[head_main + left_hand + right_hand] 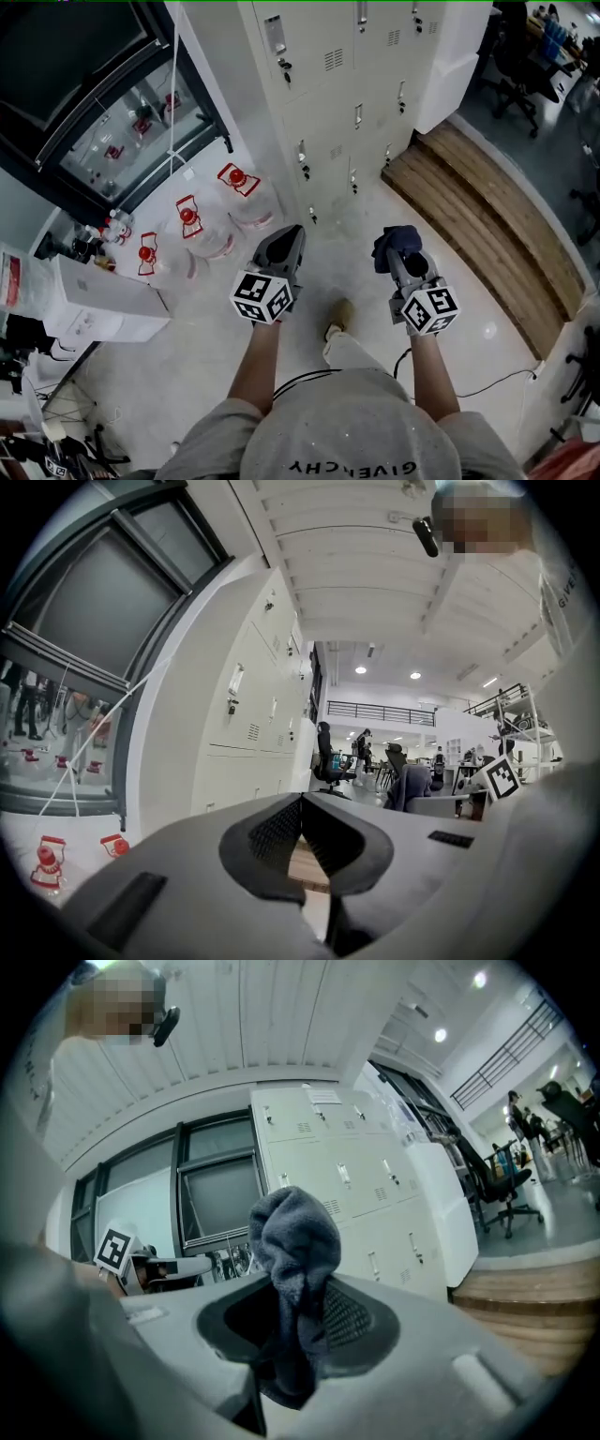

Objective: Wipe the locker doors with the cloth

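A bank of cream locker doors (pixel 347 84) with small handles and vent slots stands ahead of me, seen also as the lockers (pixel 361 1185) in the right gripper view and the lockers (pixel 253 724) in the left gripper view. My right gripper (pixel 401 251) is shut on a dark blue cloth (pixel 396 242), which bunches up out of the jaws as the cloth (pixel 292 1241). My left gripper (pixel 284 246) is shut with nothing in it, its pads (pixel 302 829) pressed together. Both grippers hang a short way in front of the lockers, apart from the doors.
Three large water bottles with red caps (pixel 187 230) stand on the floor at the left. A dark-framed window (pixel 103 103) is further left. A raised wooden step (pixel 487 216) runs along the right. White boxes (pixel 103 300) sit at the left. Office chairs (pixel 520 56) stand behind.
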{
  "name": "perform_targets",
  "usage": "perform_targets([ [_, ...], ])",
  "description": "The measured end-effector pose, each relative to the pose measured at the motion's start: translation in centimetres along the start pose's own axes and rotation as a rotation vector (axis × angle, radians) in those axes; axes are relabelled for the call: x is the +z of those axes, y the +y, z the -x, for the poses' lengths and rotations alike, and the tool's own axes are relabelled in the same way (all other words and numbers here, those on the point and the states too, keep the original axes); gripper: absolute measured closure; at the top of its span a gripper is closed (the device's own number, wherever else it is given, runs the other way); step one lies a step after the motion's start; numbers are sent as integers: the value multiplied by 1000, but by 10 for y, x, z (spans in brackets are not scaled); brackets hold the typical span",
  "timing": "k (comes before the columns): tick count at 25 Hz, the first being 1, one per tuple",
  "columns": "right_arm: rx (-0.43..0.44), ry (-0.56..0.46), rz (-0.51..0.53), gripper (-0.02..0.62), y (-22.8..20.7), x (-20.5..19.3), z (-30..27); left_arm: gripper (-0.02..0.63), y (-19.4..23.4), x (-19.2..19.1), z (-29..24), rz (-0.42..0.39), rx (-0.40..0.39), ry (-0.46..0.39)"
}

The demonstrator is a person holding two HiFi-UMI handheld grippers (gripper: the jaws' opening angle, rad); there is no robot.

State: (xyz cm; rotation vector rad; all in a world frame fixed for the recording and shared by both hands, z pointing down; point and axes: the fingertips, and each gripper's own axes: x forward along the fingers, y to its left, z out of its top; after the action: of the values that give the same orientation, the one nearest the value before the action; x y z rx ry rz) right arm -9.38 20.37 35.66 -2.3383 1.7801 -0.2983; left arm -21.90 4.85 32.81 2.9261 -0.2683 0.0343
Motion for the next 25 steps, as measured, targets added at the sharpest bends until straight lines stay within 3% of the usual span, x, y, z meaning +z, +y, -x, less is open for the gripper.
perform_targets([
  [13, 66, 58, -20, 485, -37, 1, -145, 607, 100, 14, -96, 10, 59, 17],
  [25, 152, 93, 5, 485, -57, 4, -214, 607, 133, 13, -152, 30, 85, 2],
])
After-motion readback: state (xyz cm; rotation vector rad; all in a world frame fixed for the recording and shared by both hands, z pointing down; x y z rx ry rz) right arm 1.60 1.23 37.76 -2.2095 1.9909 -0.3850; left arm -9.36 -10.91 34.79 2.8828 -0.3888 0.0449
